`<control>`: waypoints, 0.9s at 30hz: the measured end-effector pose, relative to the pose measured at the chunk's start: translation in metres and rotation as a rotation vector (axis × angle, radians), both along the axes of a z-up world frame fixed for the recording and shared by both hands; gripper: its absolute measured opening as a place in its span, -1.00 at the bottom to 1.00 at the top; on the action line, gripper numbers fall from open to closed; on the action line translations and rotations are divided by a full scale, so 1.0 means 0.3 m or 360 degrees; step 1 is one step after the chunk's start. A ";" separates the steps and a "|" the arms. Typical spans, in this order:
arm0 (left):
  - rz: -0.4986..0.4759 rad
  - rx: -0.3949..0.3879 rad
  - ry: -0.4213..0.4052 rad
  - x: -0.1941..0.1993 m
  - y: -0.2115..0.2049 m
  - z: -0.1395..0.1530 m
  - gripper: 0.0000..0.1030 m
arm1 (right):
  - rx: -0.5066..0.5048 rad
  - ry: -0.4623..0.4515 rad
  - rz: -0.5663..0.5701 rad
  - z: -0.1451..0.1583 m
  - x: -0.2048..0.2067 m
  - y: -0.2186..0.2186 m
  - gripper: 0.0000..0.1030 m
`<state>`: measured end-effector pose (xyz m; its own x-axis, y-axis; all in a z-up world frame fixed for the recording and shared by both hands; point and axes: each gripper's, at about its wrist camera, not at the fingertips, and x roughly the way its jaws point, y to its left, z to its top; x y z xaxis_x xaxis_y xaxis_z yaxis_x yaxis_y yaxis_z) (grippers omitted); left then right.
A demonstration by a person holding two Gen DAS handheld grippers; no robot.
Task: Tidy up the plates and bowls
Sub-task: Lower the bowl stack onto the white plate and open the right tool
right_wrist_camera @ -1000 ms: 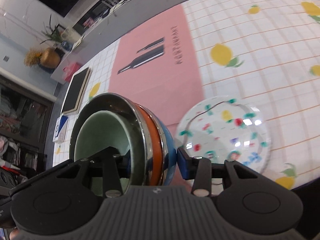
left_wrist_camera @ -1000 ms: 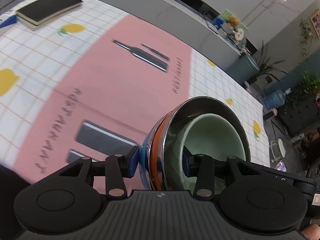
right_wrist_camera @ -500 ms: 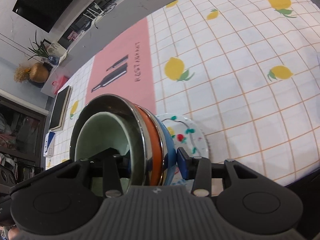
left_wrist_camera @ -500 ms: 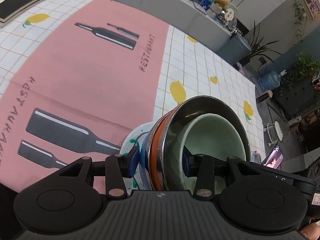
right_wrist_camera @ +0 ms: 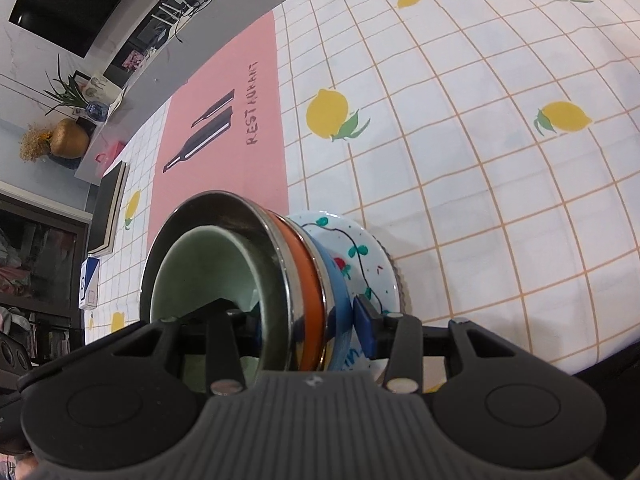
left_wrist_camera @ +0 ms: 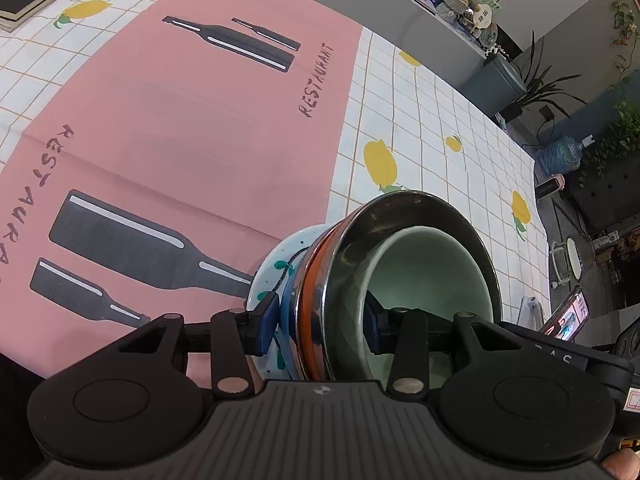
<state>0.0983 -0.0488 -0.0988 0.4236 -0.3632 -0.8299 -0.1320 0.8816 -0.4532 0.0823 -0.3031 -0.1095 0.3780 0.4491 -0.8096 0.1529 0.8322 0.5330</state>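
1. Since a second ago the patterned plate (right_wrist_camera: 362, 258) has come from well apart at 3 o'clock of the bowl stack (right_wrist_camera: 296, 300) to directly under it; pink mat (left_wrist_camera: 168, 120) slid away toward 10 o'clock.
2. Left gripper (left_wrist_camera: 318, 322) pinches the stack's rims, one pad outside, one inside the green bowl (left_wrist_camera: 428, 276).
3. Right gripper (right_wrist_camera: 308, 320) pinches the opposite rim likewise.
4. Stack: green bowl inside steel bowl (left_wrist_camera: 348, 256), then orange and blue ones; mouths tilted sideways.
5. Key relation: plate lies just beneath the stack's base; contact cannot be told. Both grippers equally near; lowering and levelling looks next.
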 end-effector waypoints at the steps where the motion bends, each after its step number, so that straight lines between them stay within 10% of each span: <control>1: 0.0000 -0.0003 0.0002 0.001 -0.001 -0.001 -0.06 | -0.0012 -0.0003 0.0003 0.004 -0.004 0.001 -0.19; 13: 0.0017 -0.0050 -0.0028 0.003 0.017 0.006 0.04 | -0.0108 -0.0137 0.0015 0.063 -0.011 0.020 0.24; 27: -0.0206 0.0227 -0.0482 -0.082 -0.035 0.225 0.24 | -0.0403 -0.0522 0.0096 0.230 -0.096 0.045 0.47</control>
